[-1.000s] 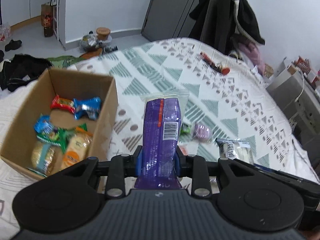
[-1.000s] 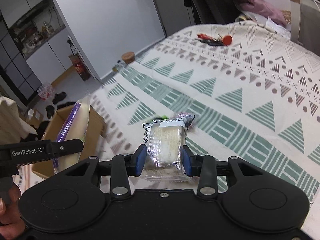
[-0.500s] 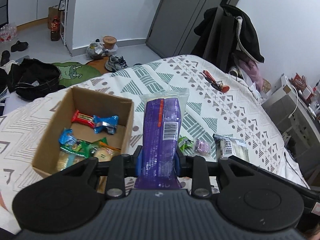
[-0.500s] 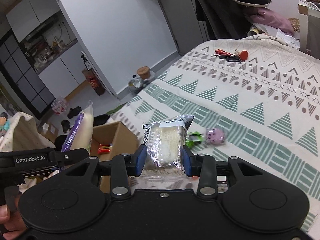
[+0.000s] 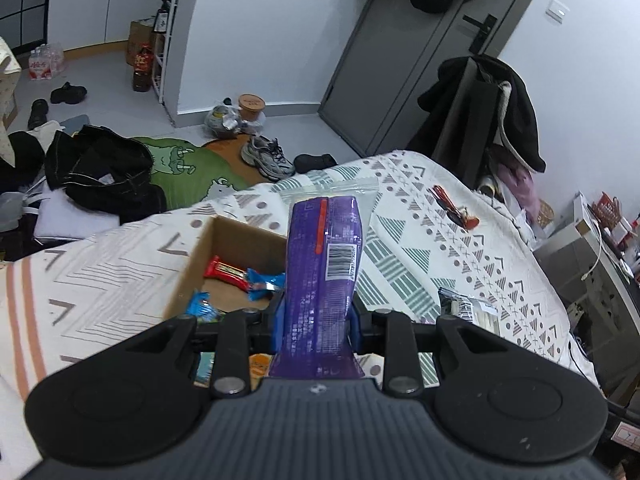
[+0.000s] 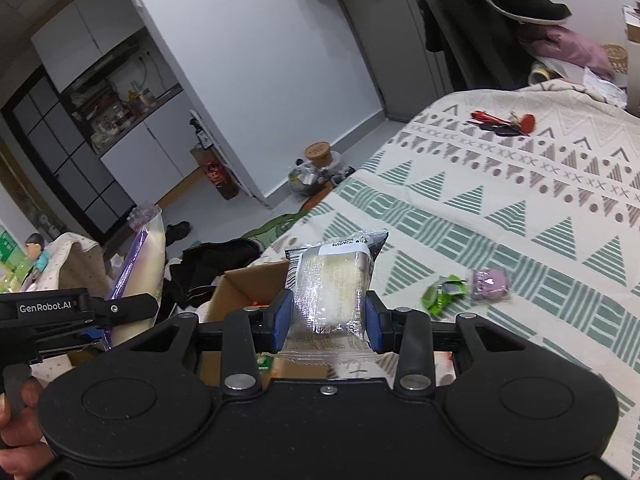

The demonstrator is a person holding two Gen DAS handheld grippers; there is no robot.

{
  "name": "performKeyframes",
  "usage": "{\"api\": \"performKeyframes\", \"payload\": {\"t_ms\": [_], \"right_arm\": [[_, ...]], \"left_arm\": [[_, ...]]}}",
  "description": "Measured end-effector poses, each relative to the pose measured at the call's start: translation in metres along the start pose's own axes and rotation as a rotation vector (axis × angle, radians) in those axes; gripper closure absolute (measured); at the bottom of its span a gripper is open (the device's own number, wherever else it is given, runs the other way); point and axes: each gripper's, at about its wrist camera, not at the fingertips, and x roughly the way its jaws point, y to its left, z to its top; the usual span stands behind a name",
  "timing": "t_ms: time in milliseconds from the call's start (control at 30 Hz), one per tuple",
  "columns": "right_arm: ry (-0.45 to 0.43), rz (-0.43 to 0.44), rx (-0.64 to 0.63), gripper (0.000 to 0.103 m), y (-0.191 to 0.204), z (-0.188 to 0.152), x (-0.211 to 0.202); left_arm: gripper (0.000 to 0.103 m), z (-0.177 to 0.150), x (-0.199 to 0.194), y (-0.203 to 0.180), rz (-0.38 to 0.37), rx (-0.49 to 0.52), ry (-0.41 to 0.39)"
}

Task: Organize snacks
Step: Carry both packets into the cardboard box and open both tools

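Note:
My left gripper (image 5: 316, 320) is shut on a tall purple snack packet (image 5: 324, 264), held upright above the open cardboard box (image 5: 196, 256) on the bed. Inside the box lie a red bar (image 5: 224, 270) and blue wrappers (image 5: 262, 282). My right gripper (image 6: 327, 322) is shut on a clear-wrapped pale cake (image 6: 334, 280), raised over the box's near corner (image 6: 248, 284). The purple packet (image 6: 146, 264) and the left gripper (image 6: 80, 312) show at the left of the right wrist view. A green wrapper (image 6: 442, 294) and a lilac sweet (image 6: 489, 282) lie on the bedspread.
The patterned bedspread (image 6: 520, 184) spreads to the right, with red keys (image 6: 502, 122) far back. Clothes and shoes (image 5: 268, 156) lie on the floor beyond the bed. A coat-draped chair (image 5: 484, 112) stands at the bed's far side. A hand (image 6: 16, 432) grips the left tool.
Both grippers have risen and tipped back, each still holding its snack. The box now sits lower and nearer in both views, and more of the floor shows.

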Motion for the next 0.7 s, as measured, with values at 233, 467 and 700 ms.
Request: {"api": "performKeyframes", "payload": {"t_ms": [233, 467, 700], "right_arm": [[0.009, 0.023, -0.026, 0.066, 0.020, 0.002, 0.006], [0.029, 0.038, -0.037, 0.066, 0.033, 0.002, 0.021], [0.063, 0.041, -0.051, 0.066, 0.043, 0.002, 0.039]], "left_arm": [[0.073, 0.008, -0.004, 0.028, 0.021, -0.019, 0.012], [0.073, 0.011, 0.008, 0.047, 0.041, -0.038, 0.034], [0.073, 0.016, 0.028, 0.062, 0.051, -0.052, 0.072]]}}
